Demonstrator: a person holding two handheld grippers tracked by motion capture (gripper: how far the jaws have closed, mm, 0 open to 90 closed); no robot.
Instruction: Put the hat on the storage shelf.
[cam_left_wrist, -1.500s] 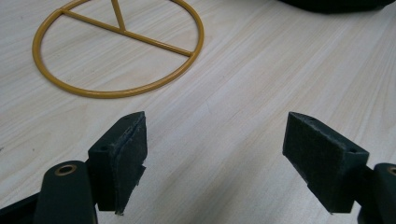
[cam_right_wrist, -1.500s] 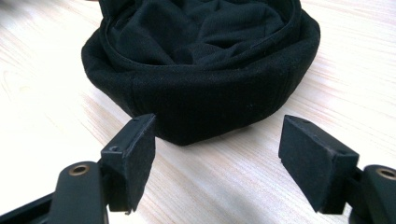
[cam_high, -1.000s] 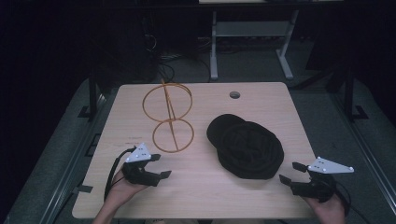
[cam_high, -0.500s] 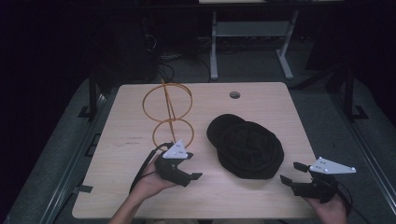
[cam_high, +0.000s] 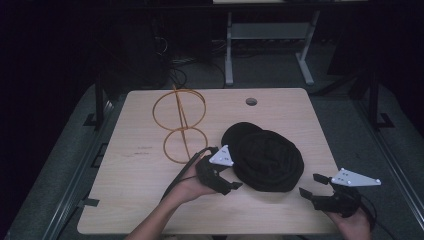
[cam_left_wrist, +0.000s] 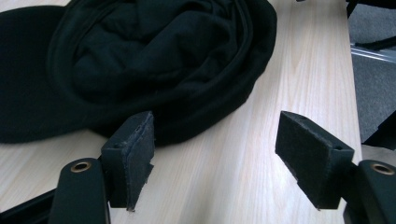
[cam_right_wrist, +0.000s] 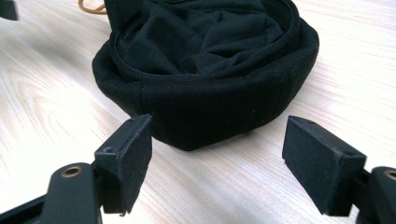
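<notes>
High view: left gripper (cam_high: 231, 181) gapes beside black cap (cam_high: 267, 160).

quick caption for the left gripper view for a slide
Open hand-held gripper poised at the near edge of a black cap lying on the wooden table.

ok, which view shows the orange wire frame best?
High view: the orange wire frame shows whole on the table, left of the black cap. Right gripper view catches just a sliver at the top edge.
</notes>
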